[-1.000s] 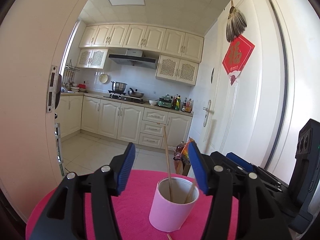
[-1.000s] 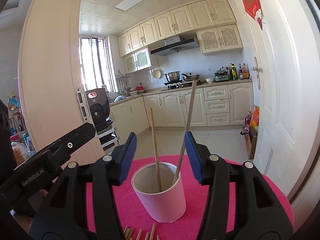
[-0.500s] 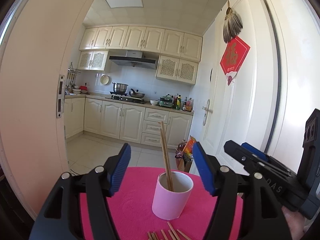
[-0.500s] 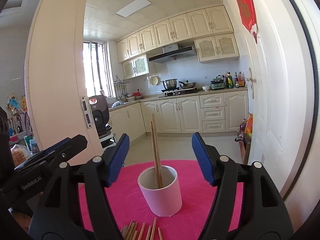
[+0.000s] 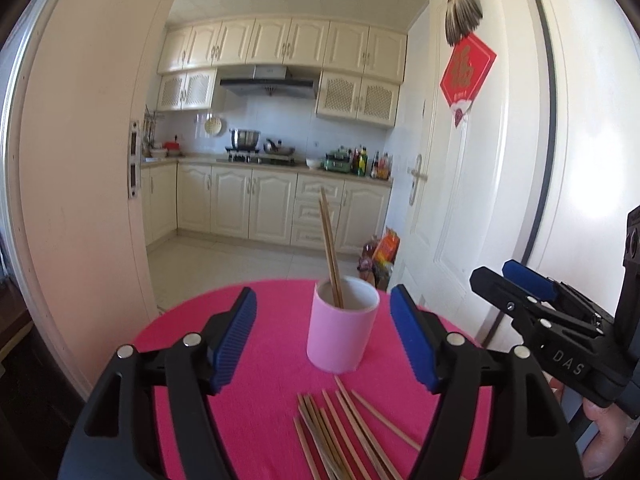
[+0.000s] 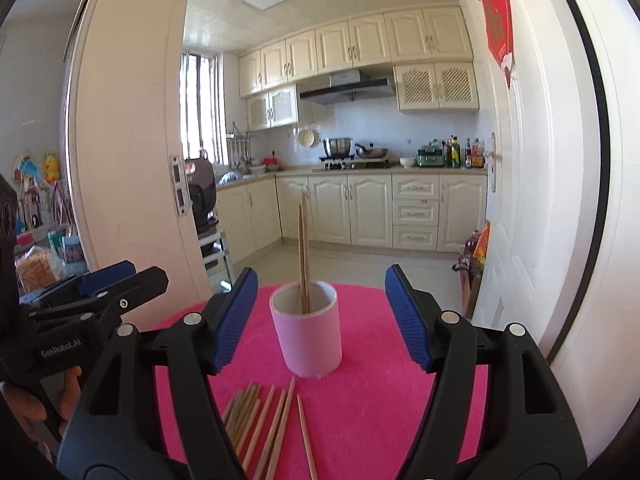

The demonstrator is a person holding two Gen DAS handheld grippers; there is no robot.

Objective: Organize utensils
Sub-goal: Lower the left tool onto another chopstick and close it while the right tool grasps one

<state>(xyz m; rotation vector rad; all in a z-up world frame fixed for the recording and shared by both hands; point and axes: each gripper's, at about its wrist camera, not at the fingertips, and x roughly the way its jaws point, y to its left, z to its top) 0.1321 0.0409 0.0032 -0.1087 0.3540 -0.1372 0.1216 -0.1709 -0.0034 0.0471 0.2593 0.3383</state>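
Note:
A pink cup [image 5: 342, 340] [image 6: 308, 340] stands on the pink-covered round table [image 5: 260, 380] [image 6: 380, 400]. Two wooden chopsticks [image 5: 329, 248] [image 6: 303, 248] stand in it side by side. Several loose chopsticks [image 5: 344, 436] [image 6: 264, 428] lie on the cloth in front of the cup. My left gripper [image 5: 322, 292] is short of the cup, its jaws opening, with nothing pressed between its pads. My right gripper [image 6: 322, 272] is also open and short of the cup, holding nothing. Each gripper shows in the other's view, the right one [image 5: 532, 292] and the left one [image 6: 108, 280].
A white door [image 5: 460, 200] stands close at the table's right, and a door edge [image 6: 120, 160] rises at the left. Beyond the table are a tiled floor and kitchen cabinets [image 6: 368, 208]. A hand [image 6: 36, 408] holds the left gripper's handle.
Both grippers drew back from the cup and their jaws widened. The two chopsticks, leaning apart before, now stand together in the cup. The loose chopsticks came into view.

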